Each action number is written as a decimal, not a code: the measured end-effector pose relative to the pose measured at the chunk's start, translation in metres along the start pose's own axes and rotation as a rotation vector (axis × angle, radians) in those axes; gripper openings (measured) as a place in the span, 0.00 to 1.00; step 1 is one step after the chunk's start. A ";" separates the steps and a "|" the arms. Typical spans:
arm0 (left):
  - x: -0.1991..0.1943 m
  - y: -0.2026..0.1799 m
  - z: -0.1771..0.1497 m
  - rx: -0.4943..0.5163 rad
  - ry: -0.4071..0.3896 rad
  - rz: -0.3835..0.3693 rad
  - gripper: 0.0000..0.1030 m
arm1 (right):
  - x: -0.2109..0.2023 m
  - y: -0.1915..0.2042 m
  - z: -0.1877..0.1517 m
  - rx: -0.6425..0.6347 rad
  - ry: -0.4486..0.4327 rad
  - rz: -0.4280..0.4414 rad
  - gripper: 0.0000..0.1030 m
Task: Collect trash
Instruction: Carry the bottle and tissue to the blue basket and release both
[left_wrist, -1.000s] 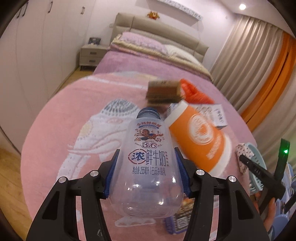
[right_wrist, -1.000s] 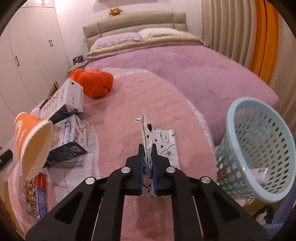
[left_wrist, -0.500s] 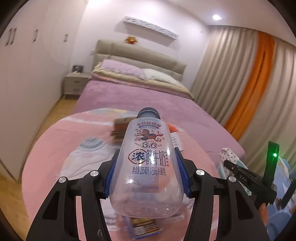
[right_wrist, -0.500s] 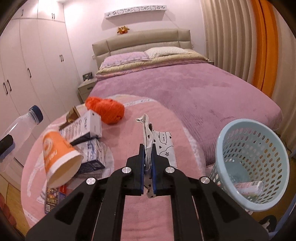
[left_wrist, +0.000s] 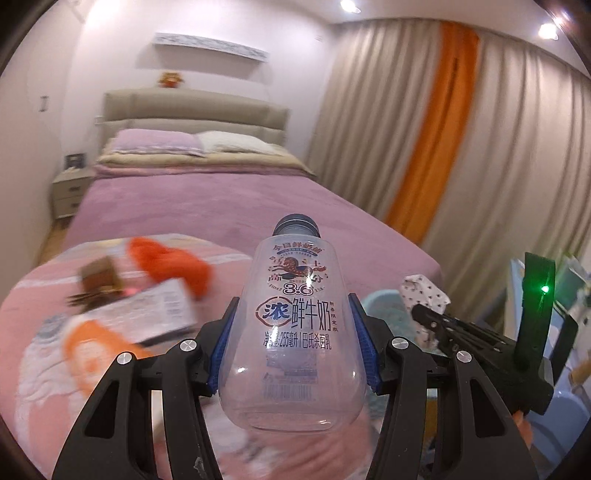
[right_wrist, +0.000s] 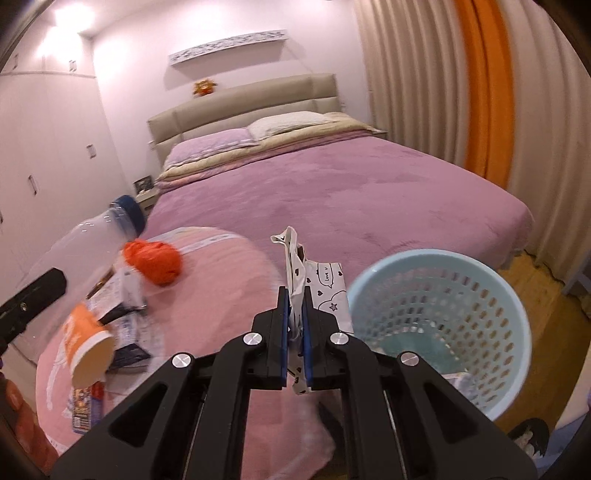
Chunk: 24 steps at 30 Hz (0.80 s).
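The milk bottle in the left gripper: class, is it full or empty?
Empty. The milk bottle is clear throughout, no liquid visible, its cap still on.

A clear empty milk bottle (left_wrist: 291, 328) with a dark blue cap is pointing cap-forward, raised above a pink blanket. A white black-patterned wrapper (right_wrist: 295, 280) is standing upright beside a pale blue perforated basket (right_wrist: 439, 317) that is holding some scraps.
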<state>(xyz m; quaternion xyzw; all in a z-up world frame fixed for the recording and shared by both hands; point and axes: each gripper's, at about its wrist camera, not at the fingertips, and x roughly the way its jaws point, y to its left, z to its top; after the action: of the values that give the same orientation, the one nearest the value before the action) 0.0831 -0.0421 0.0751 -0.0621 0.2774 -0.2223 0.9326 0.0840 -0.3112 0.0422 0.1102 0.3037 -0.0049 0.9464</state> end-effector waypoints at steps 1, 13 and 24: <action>0.008 -0.008 -0.001 0.012 0.010 -0.018 0.52 | 0.000 -0.007 0.001 0.011 0.001 -0.008 0.05; 0.115 -0.100 -0.010 0.143 0.135 -0.166 0.52 | 0.018 -0.102 -0.007 0.177 0.060 -0.121 0.05; 0.193 -0.123 -0.035 0.121 0.310 -0.188 0.53 | 0.046 -0.146 -0.023 0.228 0.154 -0.182 0.08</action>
<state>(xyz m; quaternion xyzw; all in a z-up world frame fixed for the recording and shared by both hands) 0.1617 -0.2381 -0.0190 0.0035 0.3967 -0.3315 0.8560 0.0972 -0.4464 -0.0331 0.1891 0.3816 -0.1166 0.8972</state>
